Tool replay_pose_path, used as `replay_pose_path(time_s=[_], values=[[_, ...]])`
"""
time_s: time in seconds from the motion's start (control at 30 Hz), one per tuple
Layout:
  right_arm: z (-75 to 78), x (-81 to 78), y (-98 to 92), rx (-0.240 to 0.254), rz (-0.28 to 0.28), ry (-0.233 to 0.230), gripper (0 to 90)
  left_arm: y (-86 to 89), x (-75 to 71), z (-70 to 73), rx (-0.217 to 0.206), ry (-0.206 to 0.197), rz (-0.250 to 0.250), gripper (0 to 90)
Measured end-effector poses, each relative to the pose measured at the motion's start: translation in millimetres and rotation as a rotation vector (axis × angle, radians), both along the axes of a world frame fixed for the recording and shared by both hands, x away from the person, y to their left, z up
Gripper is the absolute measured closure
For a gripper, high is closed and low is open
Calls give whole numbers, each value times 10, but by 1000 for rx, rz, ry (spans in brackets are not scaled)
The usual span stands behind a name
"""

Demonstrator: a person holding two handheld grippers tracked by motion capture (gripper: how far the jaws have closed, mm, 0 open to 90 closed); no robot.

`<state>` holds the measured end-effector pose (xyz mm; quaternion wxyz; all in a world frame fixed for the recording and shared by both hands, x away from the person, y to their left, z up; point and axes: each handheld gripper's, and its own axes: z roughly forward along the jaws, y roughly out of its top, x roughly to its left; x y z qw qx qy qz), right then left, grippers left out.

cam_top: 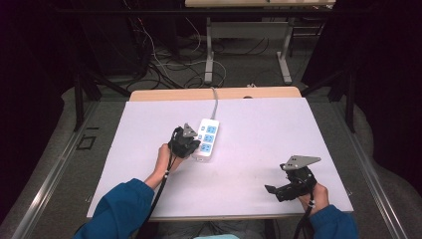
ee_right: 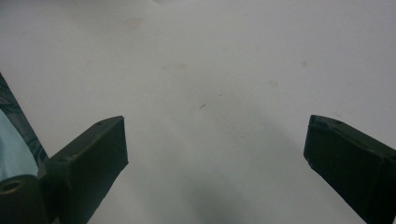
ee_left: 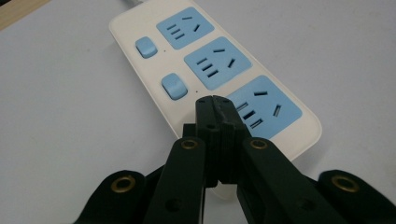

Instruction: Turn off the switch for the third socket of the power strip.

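A white power strip [cam_top: 207,138] with three blue sockets lies left of the middle of the white table [cam_top: 259,134]. My left gripper [cam_top: 190,149] is shut with nothing between its jaws, and its tips rest at the strip's near end. In the left gripper view the closed tips [ee_left: 214,101] sit over the white power strip [ee_left: 140,88], just beside the nearest blue socket [ee_left: 264,105] and just past the second blue switch [ee_left: 173,86]. Whether they press on it I cannot tell. My right gripper [cam_top: 277,190] lies open at the table's near right. Bare table shows between the open jaws of my right gripper [ee_right: 215,144].
The strip's grey cable [cam_top: 215,102] runs off the far edge of the table. A wooden strip [cam_top: 214,93] borders that edge. Beyond it are a desk's metal legs [cam_top: 209,55] and loose cables on the floor. A person's blue sleeves [cam_top: 122,206] enter from below.
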<state>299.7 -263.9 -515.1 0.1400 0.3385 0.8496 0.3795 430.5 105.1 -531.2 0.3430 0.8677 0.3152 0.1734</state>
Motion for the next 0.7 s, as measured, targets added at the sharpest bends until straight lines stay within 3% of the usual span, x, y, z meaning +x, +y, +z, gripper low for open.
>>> replay_pose_path(time_s=[0.4,0.53,0.7], values=[[0,-1,0,-1,-1,-3,57,-3,-1,3,-1,-2,3,900],[1,2,0,-2,-2,2,57,8,-2,9,-27,-5,10,900],[2,2,2,-3,-2,-1,57,42,-22,71,-45,-19,13,784]])
